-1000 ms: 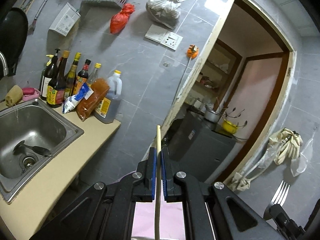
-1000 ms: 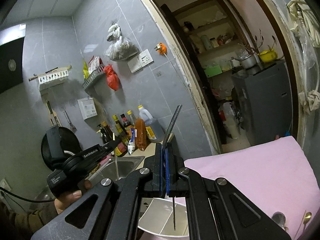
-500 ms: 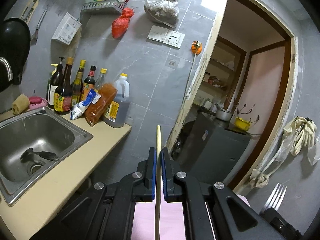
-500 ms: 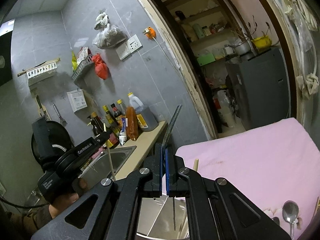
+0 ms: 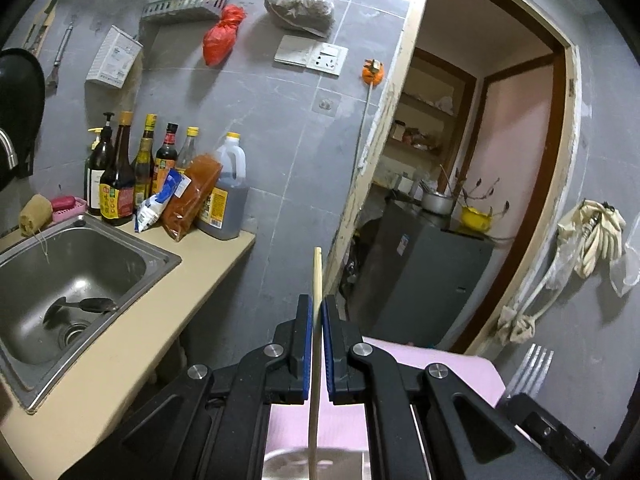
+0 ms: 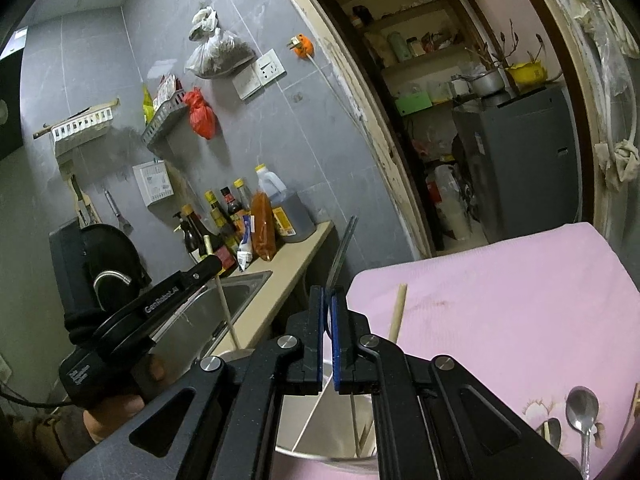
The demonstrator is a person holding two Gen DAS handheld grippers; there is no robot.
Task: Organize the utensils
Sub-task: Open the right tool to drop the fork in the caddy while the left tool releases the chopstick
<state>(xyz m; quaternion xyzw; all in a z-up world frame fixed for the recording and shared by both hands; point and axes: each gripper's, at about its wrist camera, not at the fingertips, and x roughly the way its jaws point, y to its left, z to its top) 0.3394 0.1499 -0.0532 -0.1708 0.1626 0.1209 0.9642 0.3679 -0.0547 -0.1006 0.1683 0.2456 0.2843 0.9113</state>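
My left gripper (image 5: 316, 304) is shut on a pale wooden chopstick (image 5: 317, 272) that stands upright, its lower end reaching down to a metal-rimmed utensil holder (image 5: 288, 458). My right gripper (image 6: 328, 292) is shut on a metal fork (image 6: 342, 252), seen edge-on, with its handle hanging into the holder (image 6: 304, 454). The fork's tines (image 5: 530, 368) show at the lower right of the left wrist view. Another chopstick (image 6: 398, 314) leans inside the holder. In the right wrist view the left gripper (image 6: 214, 266), in a person's hand, holds its chopstick (image 6: 226, 312) over the holder's left side.
A pink cloth (image 6: 500, 304) covers the table, with a spoon (image 6: 584, 408) lying on it at the right. To the left are a steel sink (image 5: 80, 276) and a beige counter with sauce bottles (image 5: 120, 176). An open doorway (image 5: 460, 200) lies ahead.
Both grippers have come down toward the holder, carrying the chopstick and the fork lower. The left gripper has rolled a little. More of the pink cloth and the spoon now show.
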